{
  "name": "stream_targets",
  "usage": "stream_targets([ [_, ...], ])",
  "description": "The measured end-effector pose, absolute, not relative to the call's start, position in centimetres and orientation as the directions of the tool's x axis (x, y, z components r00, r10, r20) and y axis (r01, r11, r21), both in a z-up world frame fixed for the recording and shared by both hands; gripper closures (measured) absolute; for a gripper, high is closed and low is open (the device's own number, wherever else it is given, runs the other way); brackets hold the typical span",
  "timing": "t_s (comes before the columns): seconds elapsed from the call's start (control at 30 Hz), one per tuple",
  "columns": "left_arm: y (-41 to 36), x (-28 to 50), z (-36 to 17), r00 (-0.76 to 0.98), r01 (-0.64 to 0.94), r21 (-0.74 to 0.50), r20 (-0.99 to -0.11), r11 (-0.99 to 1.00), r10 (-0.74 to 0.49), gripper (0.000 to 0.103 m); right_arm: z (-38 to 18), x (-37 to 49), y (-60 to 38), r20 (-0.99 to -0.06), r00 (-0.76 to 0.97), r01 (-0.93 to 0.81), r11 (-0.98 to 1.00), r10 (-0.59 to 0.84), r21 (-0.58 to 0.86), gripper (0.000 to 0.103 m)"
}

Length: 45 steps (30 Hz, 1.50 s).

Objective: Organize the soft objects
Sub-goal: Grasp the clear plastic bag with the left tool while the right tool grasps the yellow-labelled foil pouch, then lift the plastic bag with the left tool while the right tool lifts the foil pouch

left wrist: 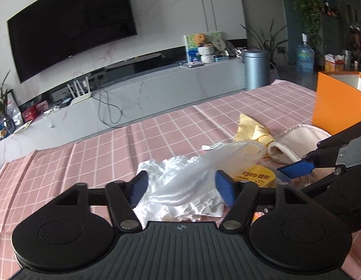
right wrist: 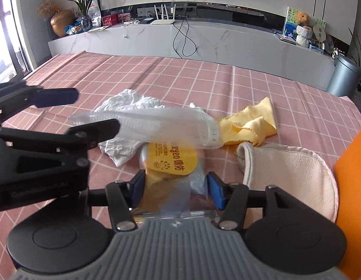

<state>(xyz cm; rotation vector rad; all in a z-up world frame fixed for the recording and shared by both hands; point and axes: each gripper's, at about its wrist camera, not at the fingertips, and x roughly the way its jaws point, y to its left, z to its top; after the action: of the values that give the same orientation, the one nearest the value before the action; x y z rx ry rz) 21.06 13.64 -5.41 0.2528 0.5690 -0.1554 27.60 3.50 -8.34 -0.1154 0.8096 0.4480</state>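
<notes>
A clear plastic bag [left wrist: 203,170] lies across a crumpled white cloth [left wrist: 157,170] on the pink checked tablecloth. My left gripper [left wrist: 181,187] is open, its blue pads either side of the bag. A yellow-labelled clear pouch [right wrist: 172,158] sits between the pads of my right gripper [right wrist: 175,190], which is open around it. A yellow cloth [right wrist: 250,123] and a cream slipper [right wrist: 292,172] lie to the right. In the right wrist view the left gripper [right wrist: 94,113] reaches over the clear bag [right wrist: 157,123] from the left.
An orange box [left wrist: 336,105] stands at the table's right edge, beside the slipper [left wrist: 297,140]. Beyond the table are a grey TV cabinet [right wrist: 203,44], a round metal bin [right wrist: 343,74] and potted plants.
</notes>
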Motion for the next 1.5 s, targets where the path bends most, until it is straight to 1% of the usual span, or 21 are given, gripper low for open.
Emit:
stream_targets([
  [0.03, 13.5, 21.2, -5.5, 0.828, 0.224, 0.200, -0.556, 0.954, -0.078, 0.061, -8.3, 27.6, 3.4, -0.721, 0.600, -0.429, 0.900, 0.346, 0.074, 0.052],
  [0.07, 13.3, 21.4, -5.7, 0.823, 0.225, 0.210, -0.564, 0.951, -0.070, 0.072, -8.3, 27.6, 3.3, -0.721, 0.598, -0.430, 0.899, 0.349, 0.078, 0.053],
  [0.1, 13.0, 21.4, -5.8, 0.819, 0.224, 0.216, -0.570, 0.950, -0.064, 0.086, -8.3, 27.5, 3.3, -0.722, 0.599, -0.432, 0.899, 0.348, 0.075, 0.053],
  [0.13, 12.9, 21.3, -5.9, 0.817, 0.225, 0.212, -0.572, 0.951, -0.066, 0.093, -8.3, 27.4, 3.3, -0.722, 0.599, -0.433, 0.898, 0.348, 0.074, 0.053],
  [0.17, 12.8, 21.1, -6.0, 0.818, 0.226, 0.204, -0.571, 0.953, -0.071, 0.098, -8.3, 27.3, 3.2, -0.722, 0.598, -0.434, 0.898, 0.349, 0.075, 0.054],
  [0.23, 12.6, 20.6, -6.0, 0.822, 0.204, 0.205, -0.567, 0.957, -0.053, 0.099, -8.3, 27.2, 3.1, -0.722, 0.596, -0.435, 0.897, 0.351, 0.078, 0.055],
  [0.4, 12.8, 18.5, -5.1, 0.821, 0.147, 0.165, -0.571, 0.975, -0.028, 0.100, -7.9, 26.1, 2.6, -0.723, 0.587, -0.440, 0.893, 0.363, 0.091, 0.059],
  [0.57, 13.3, 15.5, -4.3, 0.808, 0.081, 0.078, -0.588, 0.994, -0.020, 0.100, -7.5, 23.8, 1.7, -0.720, 0.587, -0.452, 0.888, 0.371, 0.089, 0.060],
  [0.67, 13.3, 13.5, -4.0, 0.795, 0.052, 0.046, -0.607, 0.998, -0.013, 0.100, -7.0, 22.0, 1.0, -0.712, 0.592, -0.466, 0.881, 0.379, 0.081, 0.060],
  [0.77, 13.0, 11.5, -4.3, 0.772, 0.042, 0.005, -0.635, 0.999, -0.029, 0.100, -6.7, 20.1, 0.0, -0.714, 0.584, -0.478, 0.874, 0.387, 0.082, 0.060],
  [0.87, 12.6, 9.6, -4.7, 0.749, 0.024, -0.005, -0.662, 1.000, -0.021, 0.100, -6.6, 18.4, -1.1, -0.715, 0.587, -0.472, 0.878, 0.379, 0.078, 0.060],
  [1.03, 11.9, 7.2, -5.8, 0.696, 0.020, -0.038, -0.717, 0.999, -0.041, 0.100, -6.8, 15.5, -3.4, -0.722, 0.590, -0.458, 0.886, 0.361, 0.068, 0.060],
  [1.13, 11.5, 6.2, -6.3, 0.667, 0.023, -0.077, -0.741, 0.997, -0.073, 0.100, -7.2, 14.3, -4.4, -0.735, 0.587, -0.438, 0.897, 0.339, 0.065, 0.059],
  [1.3, 9.9, 5.2, -7.3, 0.631, 0.051, -0.061, -0.772, 0.997, -0.080, 0.099, -7.7, 12.9, -5.7, -0.741, 0.586, -0.418, 0.906, 0.328, 0.070, 0.058],
  [1.4, 9.6, 5.1, -7.9, 0.620, 0.047, -0.062, -0.780, 0.997, -0.078, 0.094, -7.8, 12.6, -6.0, -0.739, 0.589, -0.413, 0.908, 0.327, 0.073, 0.054],
  [1.43, 9.7, 5.1, -8.0, 0.619, 0.043, -0.068, -0.781, 0.997, -0.081, 0.086, -7.8, 12.5, -6.1, -0.737, 0.593, -0.414, 0.908, 0.326, 0.069, 0.054],
  [1.47, 9.8, 5.0, -8.0, 0.622, 0.043, -0.077, -0.778, 0.996, -0.087, 0.080, -7.8, 12.4, -6.1, -0.732, 0.599, -0.416, 0.907, 0.324, 0.062, 0.054],
  [1.5, 9.8, 4.9, -7.9, 0.626, 0.047, -0.087, -0.774, 0.995, -0.097, 0.066, -7.8, 12.2, -6.2, -0.728, 0.606, -0.416, 0.908, 0.320, 0.052, 0.052],
])
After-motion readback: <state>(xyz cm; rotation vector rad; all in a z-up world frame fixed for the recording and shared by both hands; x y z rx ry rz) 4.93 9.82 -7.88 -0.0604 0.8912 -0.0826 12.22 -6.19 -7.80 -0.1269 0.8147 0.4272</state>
